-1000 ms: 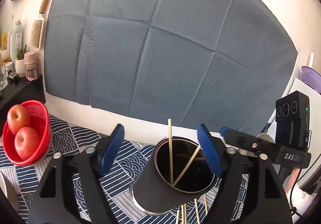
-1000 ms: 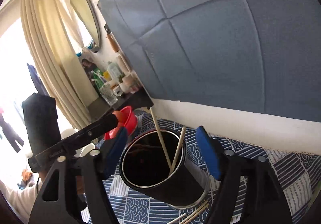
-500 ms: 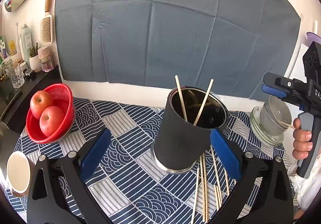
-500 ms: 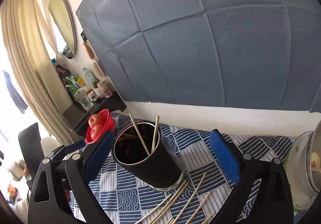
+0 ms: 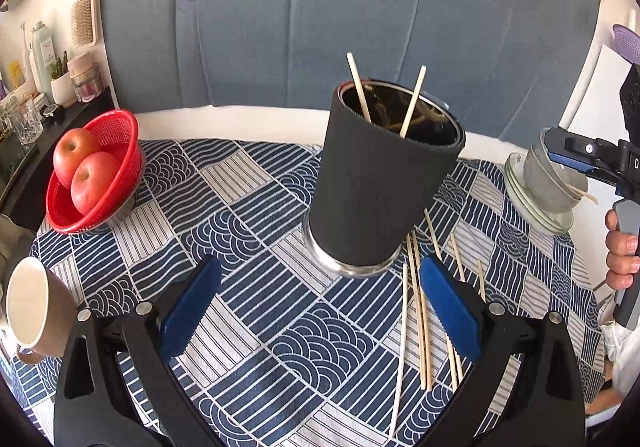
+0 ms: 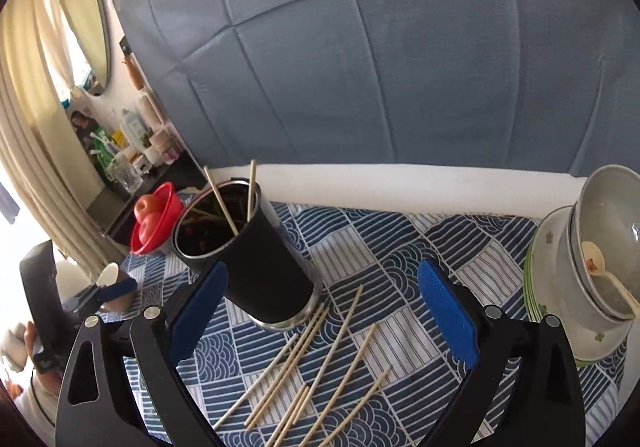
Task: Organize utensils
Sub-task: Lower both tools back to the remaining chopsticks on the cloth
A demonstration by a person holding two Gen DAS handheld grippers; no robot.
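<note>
I've got both tools, left tool and right tool, spread apart and empty. The loose chopsticks lie scattered on the surface beside the black holder. They look light, stiff and prone to rolling; I'd pinch one mid-length.

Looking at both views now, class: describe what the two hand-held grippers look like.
Both match: the left gripper and right gripper have matte black cut-out arms with silver bolts and ribbed blue pads. Seen from the side, the right one has a grey handle and a black camera block.
</note>
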